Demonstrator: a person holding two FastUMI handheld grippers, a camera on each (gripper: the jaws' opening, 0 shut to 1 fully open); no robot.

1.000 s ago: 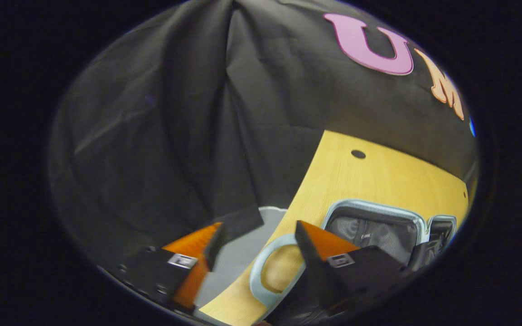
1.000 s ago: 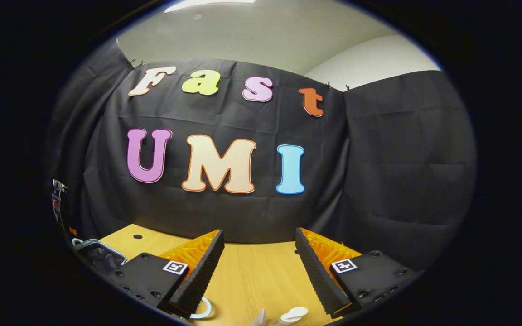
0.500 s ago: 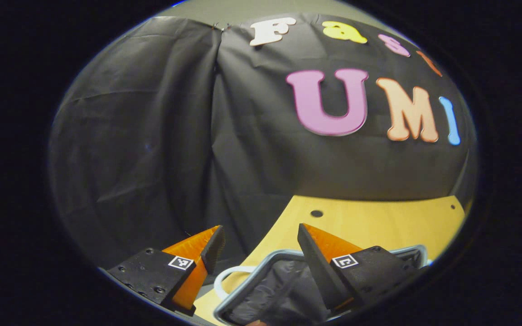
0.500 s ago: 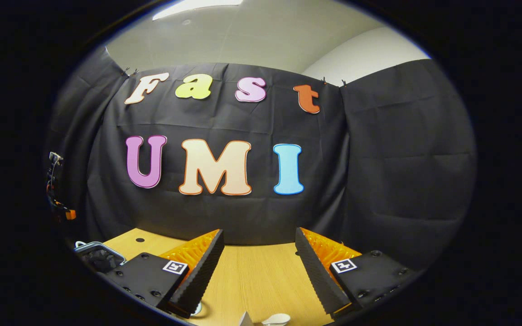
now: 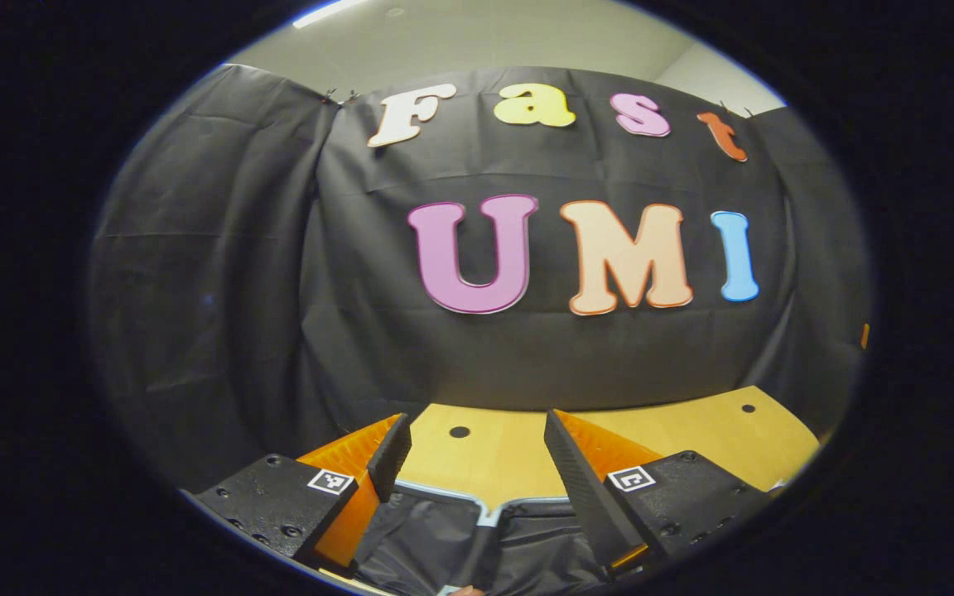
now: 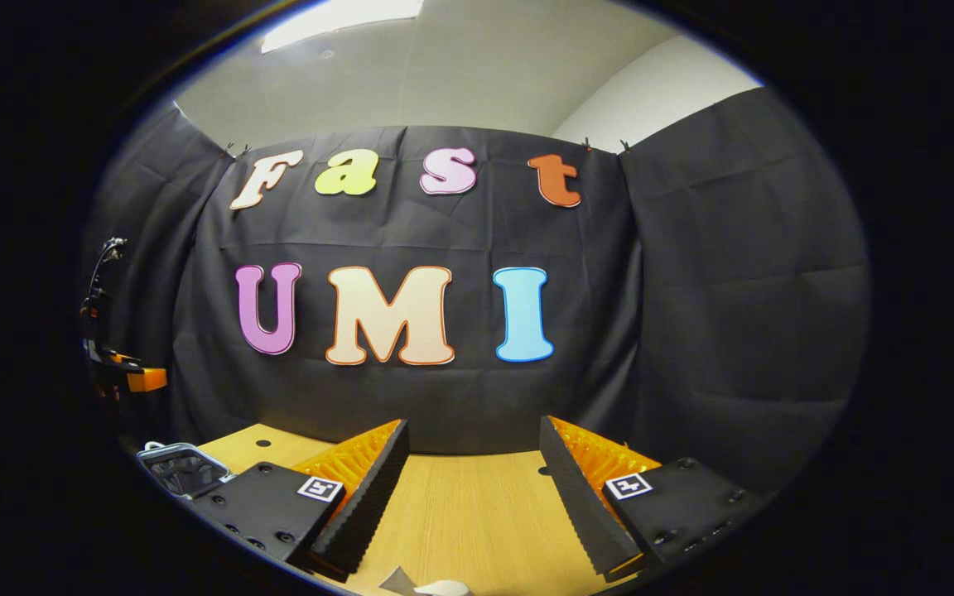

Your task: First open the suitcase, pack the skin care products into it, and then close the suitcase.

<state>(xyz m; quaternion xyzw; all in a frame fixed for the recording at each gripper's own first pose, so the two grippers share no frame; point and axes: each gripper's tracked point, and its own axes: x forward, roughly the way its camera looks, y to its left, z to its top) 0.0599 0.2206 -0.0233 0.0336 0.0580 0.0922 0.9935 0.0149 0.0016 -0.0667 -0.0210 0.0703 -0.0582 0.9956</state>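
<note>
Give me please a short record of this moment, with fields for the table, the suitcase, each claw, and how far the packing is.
table: light wooden top, with small round holes
suitcase: open, dark lining visible below the left claw; its pale rim and lining also at the lower left in the right gripper view
left claw: open, empty, above the suitcase
right claw: open, empty, above the table
small white item: at the bottom edge of the right gripper view, too cut off to identify
packing stage: suitcase opened; no product held
</note>
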